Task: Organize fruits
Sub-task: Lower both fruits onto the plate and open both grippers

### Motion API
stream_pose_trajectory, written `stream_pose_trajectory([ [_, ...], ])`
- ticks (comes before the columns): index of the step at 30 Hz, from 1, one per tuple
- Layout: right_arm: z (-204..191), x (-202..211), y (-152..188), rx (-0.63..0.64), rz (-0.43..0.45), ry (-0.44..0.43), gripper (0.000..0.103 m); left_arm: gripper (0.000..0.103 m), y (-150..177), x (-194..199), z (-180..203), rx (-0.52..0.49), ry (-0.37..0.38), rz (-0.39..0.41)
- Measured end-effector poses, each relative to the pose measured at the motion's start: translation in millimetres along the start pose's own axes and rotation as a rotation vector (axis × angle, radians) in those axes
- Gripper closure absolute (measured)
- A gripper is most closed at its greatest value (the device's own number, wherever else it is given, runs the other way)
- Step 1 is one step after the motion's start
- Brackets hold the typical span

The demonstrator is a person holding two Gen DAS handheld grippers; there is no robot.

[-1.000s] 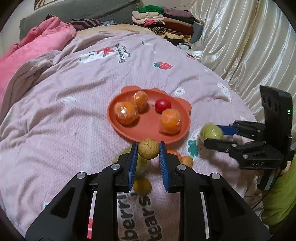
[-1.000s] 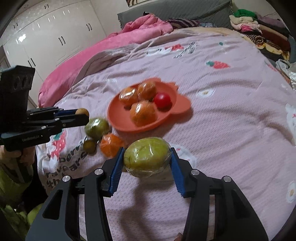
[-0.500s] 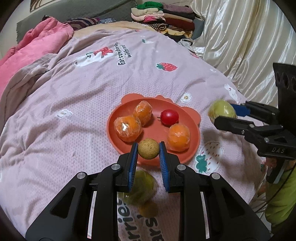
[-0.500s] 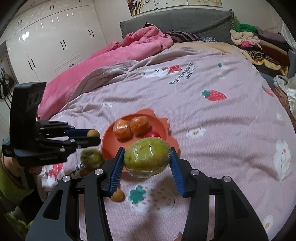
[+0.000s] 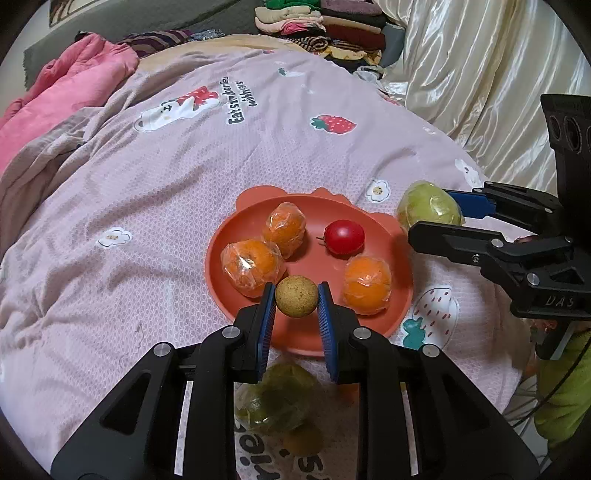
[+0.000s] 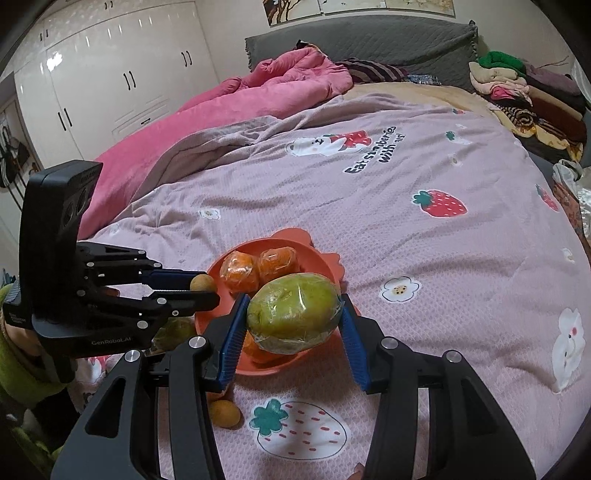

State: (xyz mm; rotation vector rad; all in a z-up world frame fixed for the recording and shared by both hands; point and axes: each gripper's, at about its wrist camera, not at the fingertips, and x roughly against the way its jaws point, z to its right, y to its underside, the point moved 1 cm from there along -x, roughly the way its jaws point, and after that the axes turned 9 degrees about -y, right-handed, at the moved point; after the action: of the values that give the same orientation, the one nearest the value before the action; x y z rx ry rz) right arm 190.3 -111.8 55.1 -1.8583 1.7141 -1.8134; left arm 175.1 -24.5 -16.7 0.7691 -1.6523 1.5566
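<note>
Spread across the whole scene: one pink bedspread [image 5: 155, 206] printed with strawberries and flowers. Behind it, one rumpled pink quilt [image 6: 236, 99], one stack of folded clothes [image 5: 325, 26] and, in the right wrist view, white wardrobe doors [image 6: 110, 74].

Near the bed's close edge, one orange plate [image 5: 255, 218] with scalloped ears. On it, three oranges wrapped in film: [image 5: 251, 266], [image 5: 285, 229], [image 5: 367, 282]. Also one red tomato [image 5: 344, 237], between the far orange and the right-hand one.

Clamped in the right gripper [image 6: 293, 319]: one green mango [image 6: 295, 310] wrapped in film, both blue pads pressed to its ends, jaws at a middling spread. Long axis running across from pad to pad, close to level, the right end a little higher. Held in the air above the plate's near right rim; in the left wrist view the same mango [image 5: 430, 206] shows just beyond the plate's right edge.

Pinched in the left gripper [image 5: 296, 301]: one small round tan fruit [image 5: 296, 301], jaws drawn in narrow, a pad on each side. Held over the near part of the plate, between two of the wrapped oranges. Too round for any long axis.

Off the plate, on the bedspread near the left gripper: one more green fruit in film [image 5: 277, 398], one small yellow-brown fruit [image 5: 303, 439] beside it, and a sliver of something orange, mostly hidden behind the finger.
</note>
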Motion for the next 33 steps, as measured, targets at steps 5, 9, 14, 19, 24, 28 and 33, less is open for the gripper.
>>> stream_pose_trajectory([
  [5, -0.7, -5.5, -1.1, 0.004, -0.009, -0.001, 0.056, 0.087, 0.7, -2.5, -0.2, -0.001, 0.005, -0.006],
  [9, -0.3, -8.0, -1.5, 0.006, -0.013, -0.002, 0.056, 0.087, 0.9, -2.3, -0.7, 0.002, 0.009, -0.006],
  [14, -1.1, -13.3, -0.9, 0.01, -0.028, 0.0, 0.056, 0.087, 0.2, -3.8, -0.1, -0.001, 0.006, -0.005],
  [19, -1.2, -17.0, -1.4, 0.011, -0.033, -0.001, 0.056, 0.087, 0.8, -5.7, 0.3, -0.003, 0.009, -0.01],
  [24, -1.8, -19.5, -2.7, 0.013, -0.037, 0.0, 0.056, 0.087, 1.1, -6.2, -0.3, -0.002, 0.012, -0.012],
  [28, -1.9, -19.4, -2.5, 0.012, -0.036, -0.002, 0.056, 0.087, 1.3, -6.9, -1.6, 0.001, 0.012, -0.013],
  [33, -1.9, -20.4, -3.0, 0.011, -0.038, -0.002, 0.056, 0.087, 1.9, -8.6, -1.2, -0.001, 0.014, -0.02],
])
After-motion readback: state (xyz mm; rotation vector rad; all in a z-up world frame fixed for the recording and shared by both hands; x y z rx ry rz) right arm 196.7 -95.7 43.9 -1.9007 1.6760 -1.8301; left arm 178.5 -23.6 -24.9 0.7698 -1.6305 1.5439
